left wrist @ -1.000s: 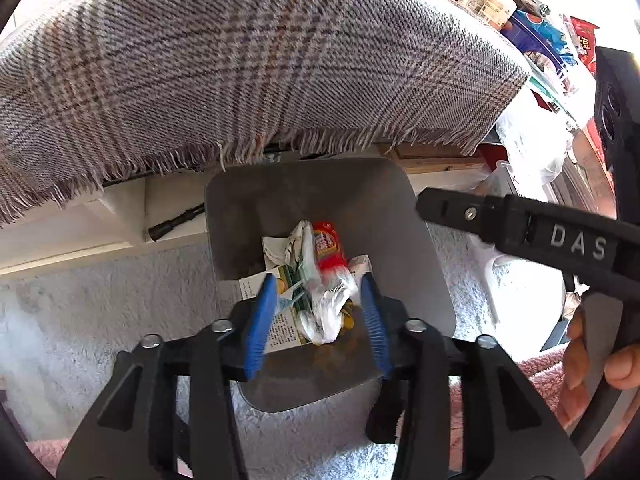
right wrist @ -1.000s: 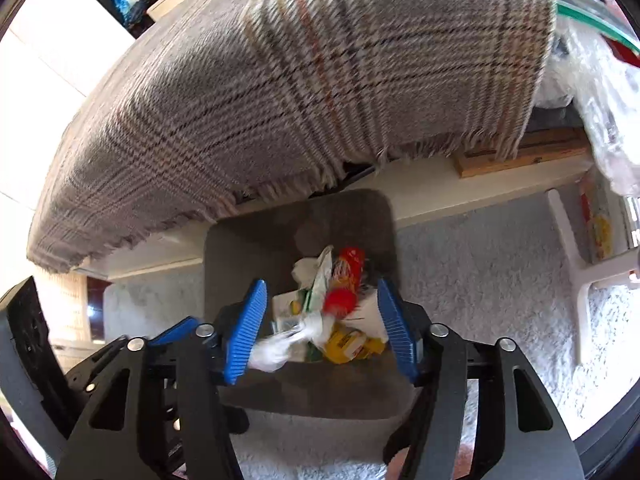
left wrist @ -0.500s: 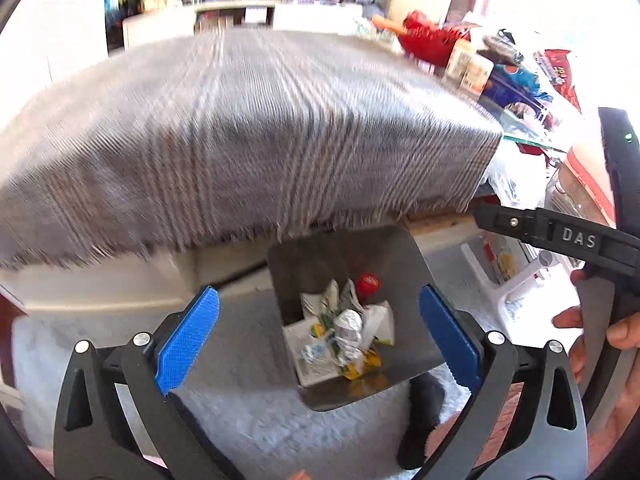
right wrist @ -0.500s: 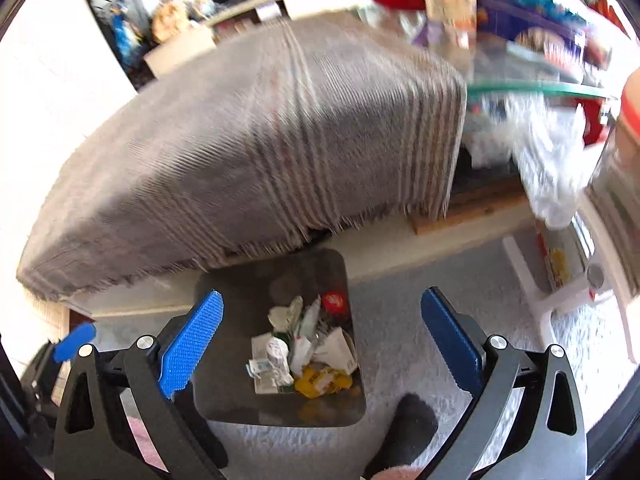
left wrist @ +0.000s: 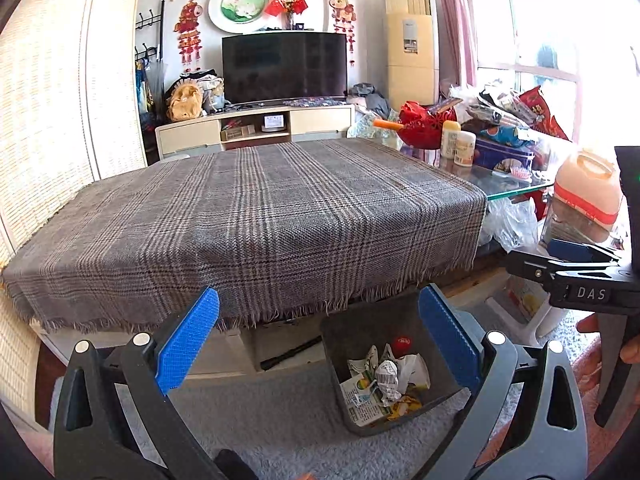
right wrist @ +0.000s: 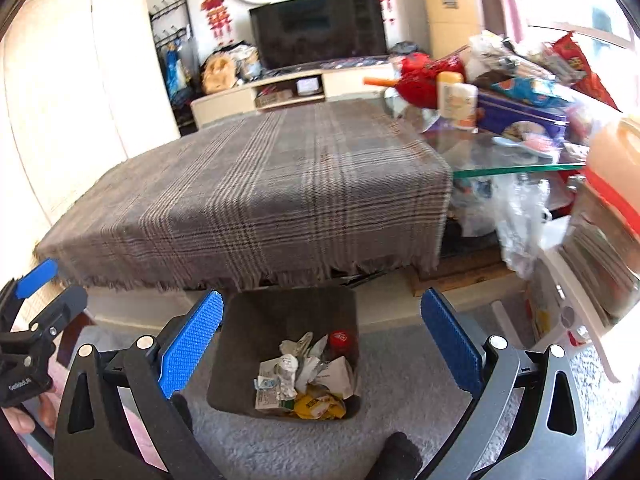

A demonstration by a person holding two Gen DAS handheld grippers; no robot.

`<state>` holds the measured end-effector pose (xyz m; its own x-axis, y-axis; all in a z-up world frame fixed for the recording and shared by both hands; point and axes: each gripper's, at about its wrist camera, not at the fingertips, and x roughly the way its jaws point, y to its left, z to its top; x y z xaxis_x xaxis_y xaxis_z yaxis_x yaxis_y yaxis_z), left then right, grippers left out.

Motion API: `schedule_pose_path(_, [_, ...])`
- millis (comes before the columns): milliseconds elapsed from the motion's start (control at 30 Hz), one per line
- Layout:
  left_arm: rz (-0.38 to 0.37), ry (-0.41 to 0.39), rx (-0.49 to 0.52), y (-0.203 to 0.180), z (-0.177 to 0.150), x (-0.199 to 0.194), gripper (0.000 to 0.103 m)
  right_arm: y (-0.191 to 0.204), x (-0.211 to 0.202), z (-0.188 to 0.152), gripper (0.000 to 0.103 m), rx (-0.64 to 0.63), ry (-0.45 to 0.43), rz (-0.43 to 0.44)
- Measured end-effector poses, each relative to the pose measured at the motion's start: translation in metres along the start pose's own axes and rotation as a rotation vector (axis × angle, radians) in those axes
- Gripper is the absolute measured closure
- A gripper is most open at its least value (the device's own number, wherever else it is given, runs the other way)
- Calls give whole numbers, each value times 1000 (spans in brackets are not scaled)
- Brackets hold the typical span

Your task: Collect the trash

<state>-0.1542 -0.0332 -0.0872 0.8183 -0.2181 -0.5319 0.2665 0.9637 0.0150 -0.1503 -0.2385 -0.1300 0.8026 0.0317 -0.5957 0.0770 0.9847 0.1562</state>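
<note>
A grey bin [left wrist: 340, 338] [right wrist: 248, 320] stands on the pale carpet below the table's near edge. Inside it lies a heap of trash [left wrist: 384, 380] [right wrist: 308, 376]: crumpled white wrappers, a carton, a yellow packet and a red-capped bottle [right wrist: 340, 338]. My left gripper [left wrist: 320, 332] hangs above and in front of the bin, open wide, nothing between its blue pads. My right gripper [right wrist: 320, 332] is likewise open and empty over the bin. Each gripper shows at the edge of the other's view, the right one [left wrist: 576, 276] at the right, the left one [right wrist: 32, 320] at the left.
A table under a grey plaid cloth [left wrist: 248, 216] [right wrist: 256, 196] fills the middle. Its glass end [right wrist: 516, 160] at the right is crowded with bottles, tins, bags and a red basket [left wrist: 424, 124]. A white stool [right wrist: 560, 320], a TV unit [left wrist: 256, 128] and a dark-socked foot [right wrist: 396, 456] are around.
Both grippers opened from half-closed around wrappers to wide open, dropping the trash into the bin. Both then rose and tilted up, so the tabletop and room came into view.
</note>
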Motion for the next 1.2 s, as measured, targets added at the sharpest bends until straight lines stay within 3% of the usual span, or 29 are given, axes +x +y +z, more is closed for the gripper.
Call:
schedule_pose_path(200, [27,-45,-31,4,-4,-11,8,-9,-32,-2,3,23,-138,-73])
schedule_pose_path(433, [50,-67,-59,8,-5,-17,8,-10,-45,-7,3,13,-188,-101])
schedule_pose_path(1200, [69,-100,-79,14,-8,-29,8,6,-48,-9,3,-24,-191,-78])
